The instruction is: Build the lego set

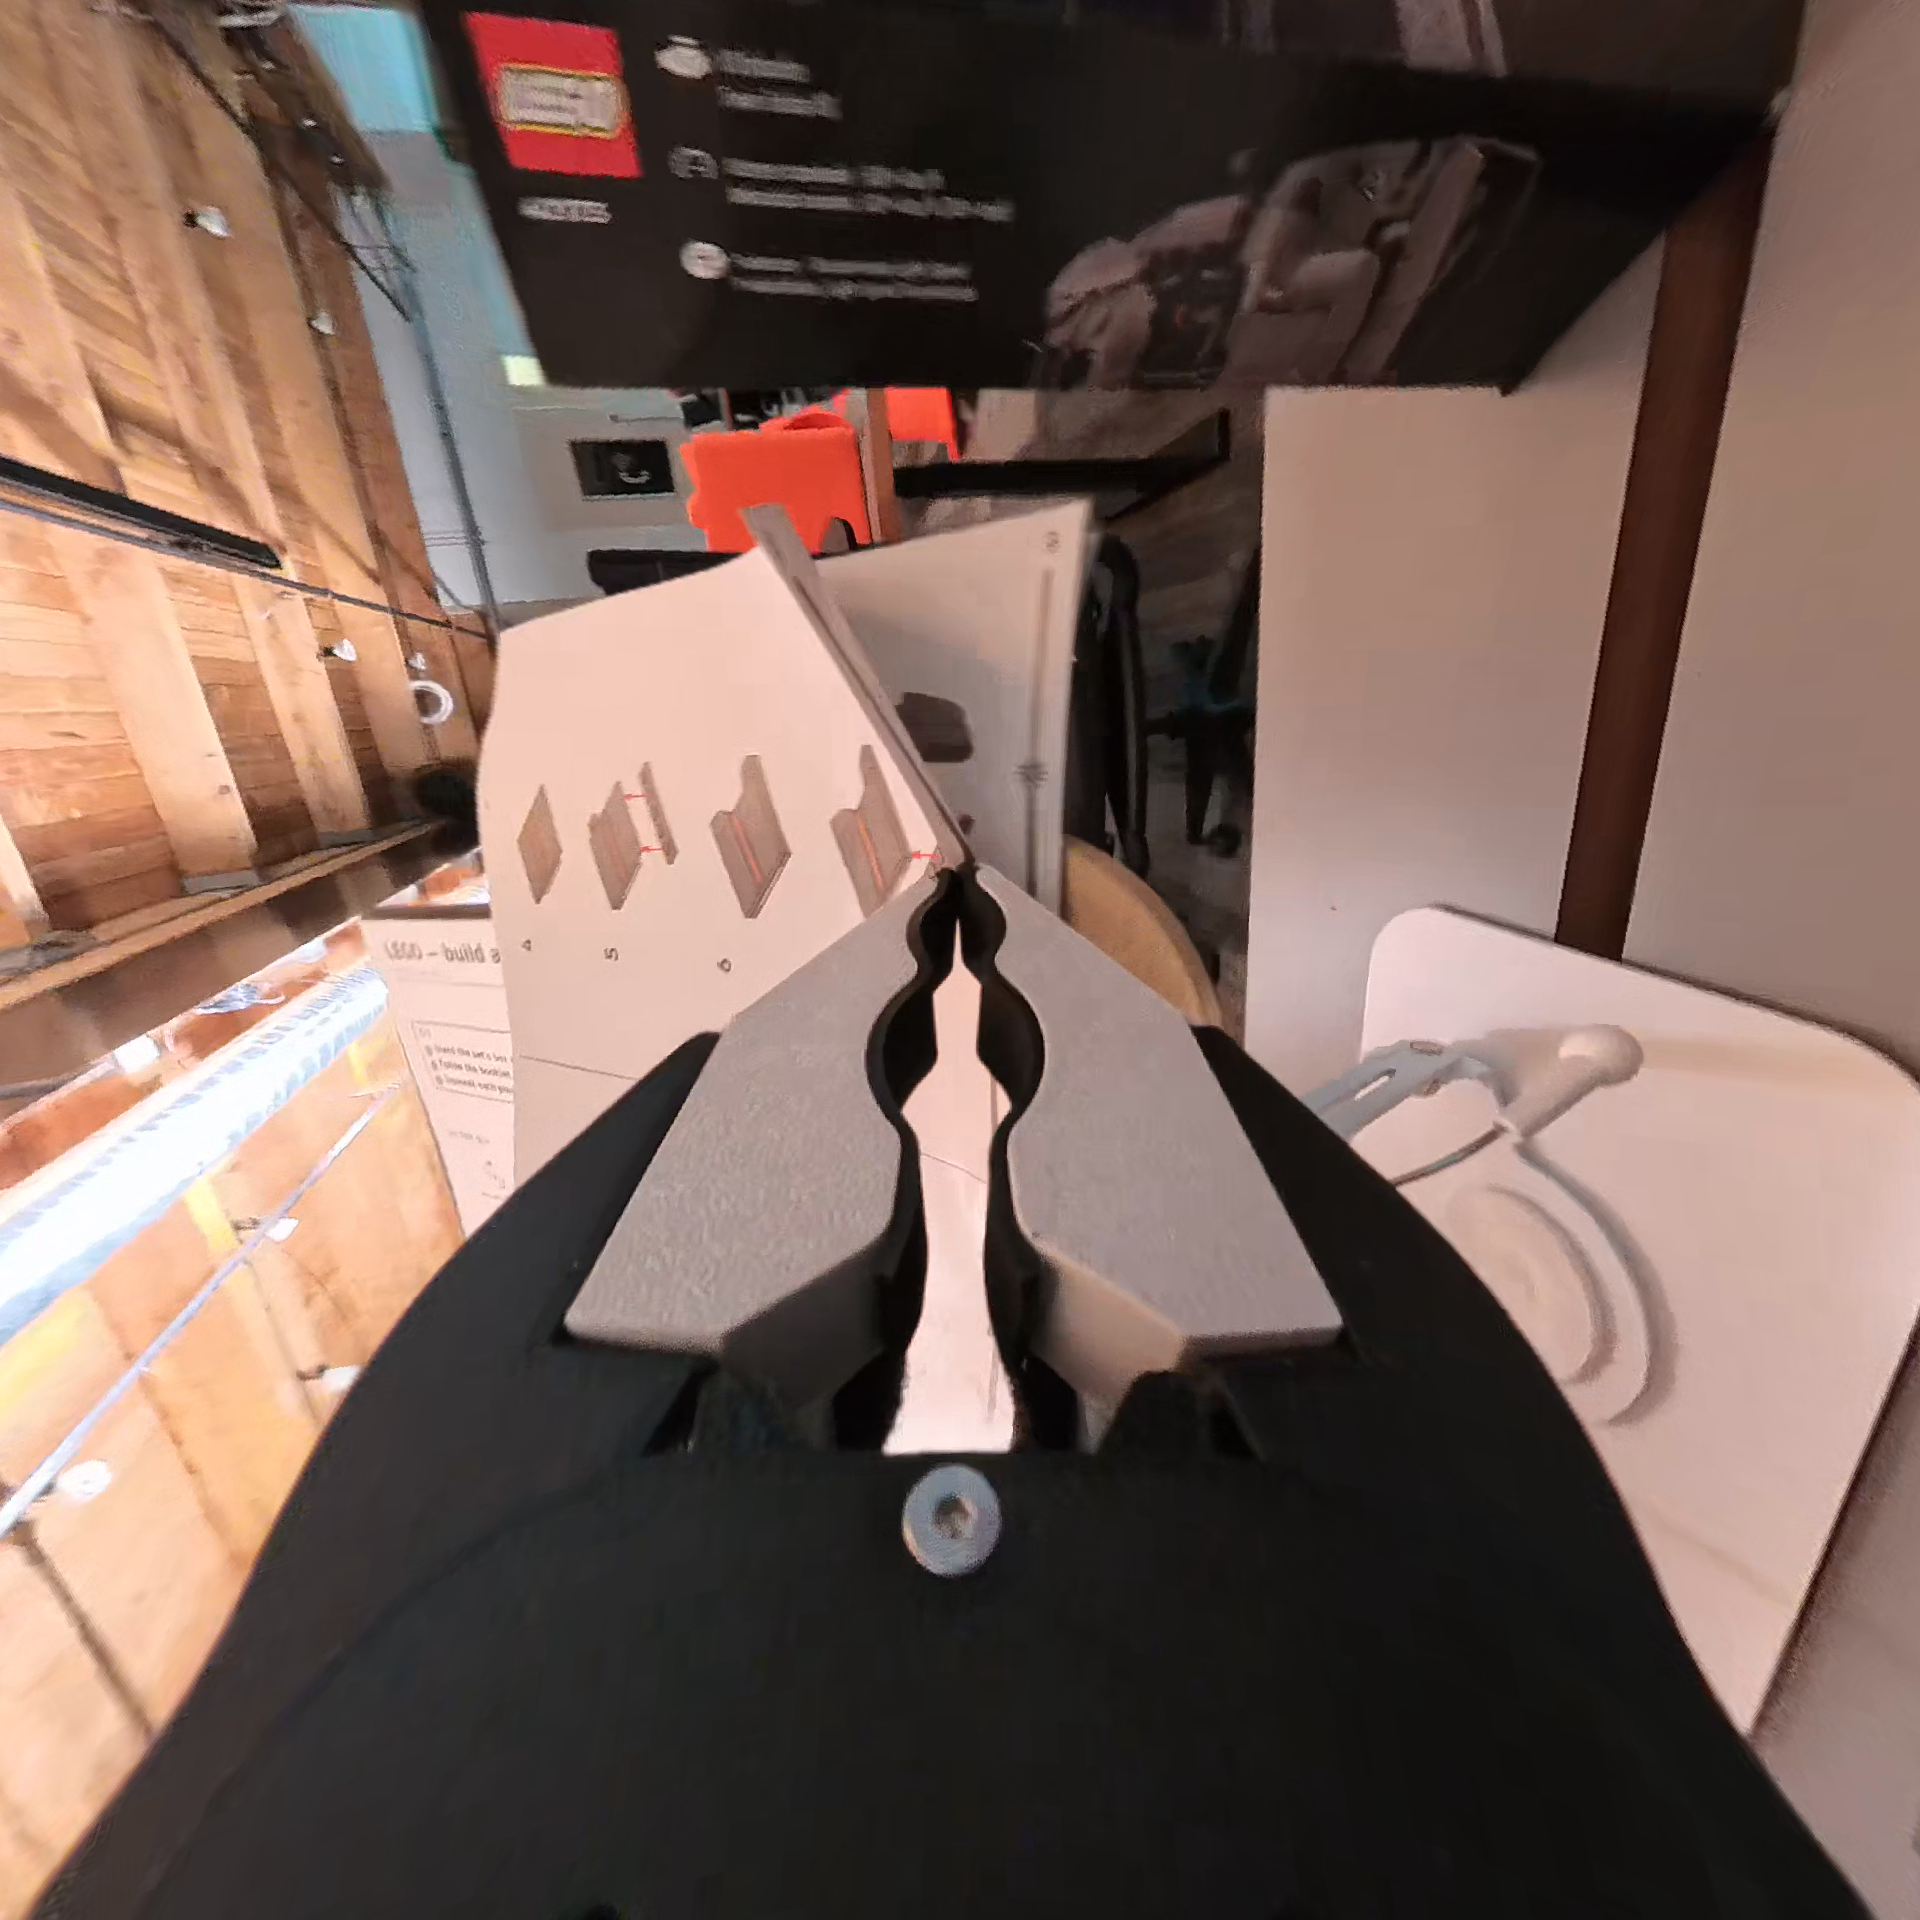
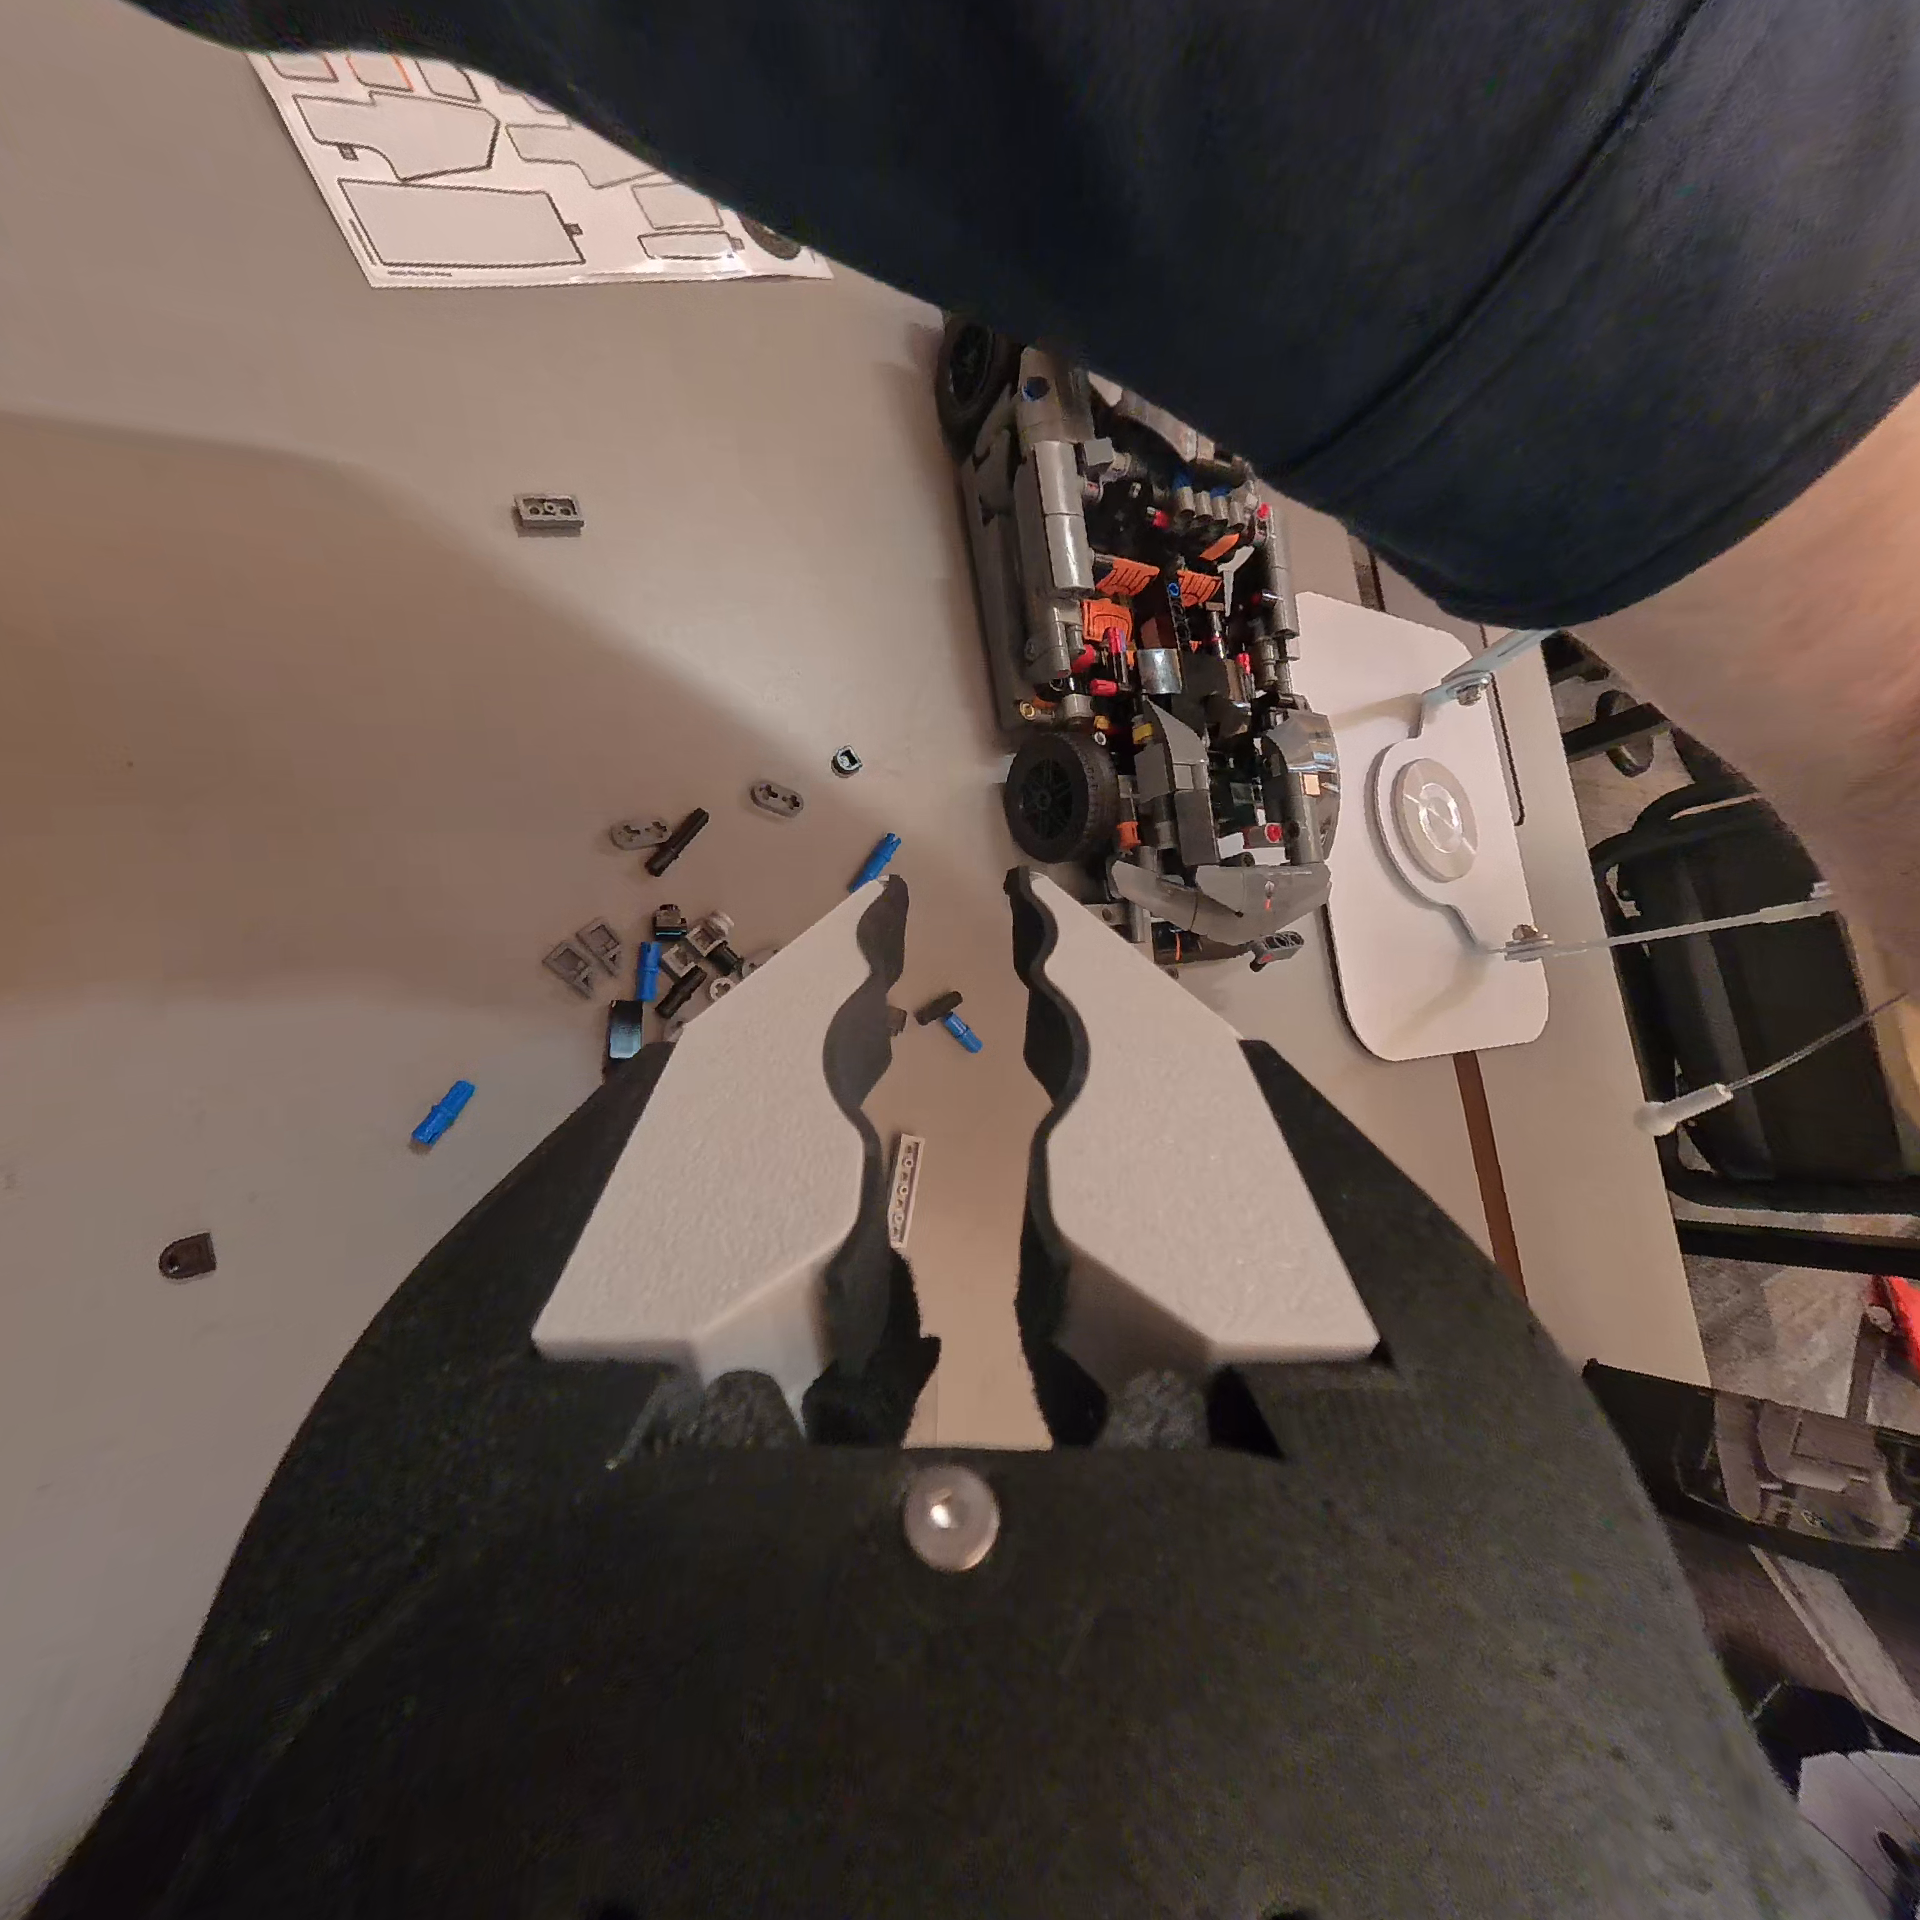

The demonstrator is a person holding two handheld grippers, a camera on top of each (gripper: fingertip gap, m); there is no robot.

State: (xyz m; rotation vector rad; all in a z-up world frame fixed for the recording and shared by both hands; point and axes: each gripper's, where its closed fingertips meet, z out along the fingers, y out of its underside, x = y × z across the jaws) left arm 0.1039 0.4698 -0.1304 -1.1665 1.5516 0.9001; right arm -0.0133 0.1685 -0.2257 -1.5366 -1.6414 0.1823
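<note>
In the left wrist view my left gripper [image 1: 956, 883] is shut, its fingertips pinching the lower edge of a page of the open instruction booklet [image 1: 675, 727], which is lifted off the table. In the right wrist view my right gripper [image 2: 956, 894] is open and empty above the white table [image 2: 312, 675]. A partly built grey and black car model [image 2: 1143, 665] with orange parts lies just beyond its right finger. A small black and blue pin [image 2: 951, 1018] and a thin grey plate [image 2: 906, 1184] lie on the table below the open jaws, untouched.
Loose grey, black and blue pieces [image 2: 665, 966] lie left of the right gripper; one blue pin [image 2: 444, 1112] lies further left. A sticker sheet [image 2: 468, 197] is at the far side. A dark blue sleeve [image 2: 1247, 208] hangs overhead. A white mount plate [image 2: 1434, 831] lies right of the car. The black set box [image 1: 1039, 187] stands behind the booklet. The grippers' ends are close to 35 centimeters from one another. The thin grey plate [image 2: 906, 1184] is closer to my right gripper, around 12 centimeters from its tips; the left tips are 35 centimeters off.
</note>
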